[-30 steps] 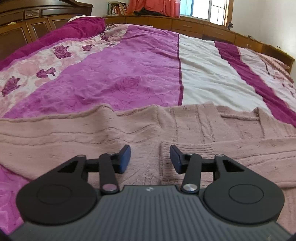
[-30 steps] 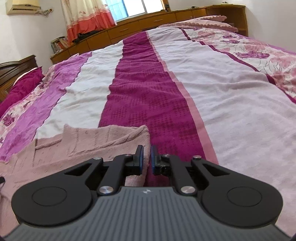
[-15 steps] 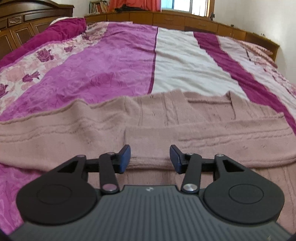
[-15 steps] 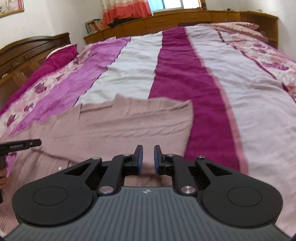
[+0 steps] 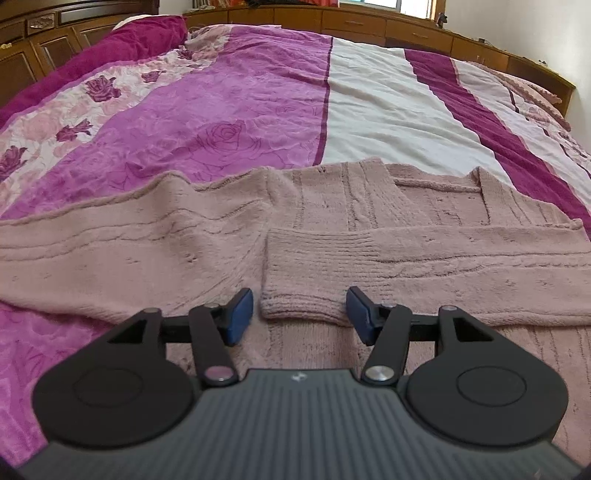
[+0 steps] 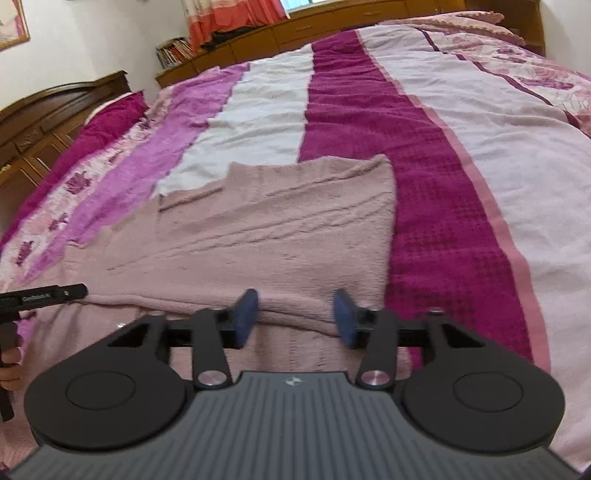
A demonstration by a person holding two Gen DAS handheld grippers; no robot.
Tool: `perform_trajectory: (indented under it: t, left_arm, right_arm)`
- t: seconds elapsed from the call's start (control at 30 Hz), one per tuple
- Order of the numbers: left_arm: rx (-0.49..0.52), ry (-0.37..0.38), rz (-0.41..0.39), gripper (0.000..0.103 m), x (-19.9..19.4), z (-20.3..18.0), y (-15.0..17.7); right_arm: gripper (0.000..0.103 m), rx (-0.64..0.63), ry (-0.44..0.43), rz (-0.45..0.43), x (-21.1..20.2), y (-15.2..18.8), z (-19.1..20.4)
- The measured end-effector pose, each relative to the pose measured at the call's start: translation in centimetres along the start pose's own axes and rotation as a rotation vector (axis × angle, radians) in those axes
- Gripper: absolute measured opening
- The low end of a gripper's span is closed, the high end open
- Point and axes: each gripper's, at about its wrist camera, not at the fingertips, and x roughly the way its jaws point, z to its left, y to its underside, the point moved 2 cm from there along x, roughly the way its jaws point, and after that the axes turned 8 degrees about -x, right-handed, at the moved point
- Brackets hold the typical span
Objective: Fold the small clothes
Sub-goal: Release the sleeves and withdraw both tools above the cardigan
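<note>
A dusty pink knitted sweater (image 5: 354, 206) lies flat across the bed. One sleeve (image 5: 424, 266) is folded over its body, with the ribbed cuff (image 5: 299, 306) just ahead of my left gripper (image 5: 300, 315), which is open and empty. In the right wrist view the sweater (image 6: 266, 236) fills the middle, with its folded right edge (image 6: 388, 229) on the dark magenta stripe. My right gripper (image 6: 295, 317) is open and empty above the sweater's near part. The left gripper's tip (image 6: 44, 295) shows at the left edge.
The bed has a striped bedspread (image 5: 236, 110) in purple, white and magenta. A dark wooden headboard (image 5: 40, 44) stands at the left, low wooden cabinets (image 5: 406, 33) along the far side. A magenta pillow (image 5: 122, 40) lies near the headboard.
My right gripper has opened from nearly shut and let go of the sweater's edge. The left gripper has drawn back toward the cuff of the folded sleeve.
</note>
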Motion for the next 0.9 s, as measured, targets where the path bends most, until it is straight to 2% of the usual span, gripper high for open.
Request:
perform_trajectory:
  t: [0.13,0.23,0.27,0.47,0.67,0.9]
  left_arm:
    - [-0.029,-0.006,0.002,0.059,-1.4,0.5,0.0]
    - [-0.047,-0.008,0.000,0.061,-2.5,1.0,0.0]
    - [-0.049,-0.012,0.000,0.065,-2.8,1.1,0.0]
    - [-0.020,-0.037,-0.007,0.075,-5.0,1.6,0.2]
    - [-0.051,-0.029,-0.003,0.075,-6.8,2.5,0.3]
    - [-0.069,-0.076,-0.024,0.075,-8.6,4.4,0.1]
  right_arm:
    - [0.067,-0.036,0.013,-0.014,-0.9,-0.2,1.4]
    - [0.067,-0.046,0.004,-0.021,-1.6,-0.3,2.3]
    - [0.067,-0.046,-0.002,-0.023,-1.9,-0.4,2.6]
    - [0.067,-0.029,-0.039,-0.040,-3.4,-0.9,4.6]
    - [0.067,-0.020,-0.085,-0.046,-4.5,-0.8,6.9]
    - [0.067,-0.012,-0.113,-0.029,-4.6,0.3,9.2]
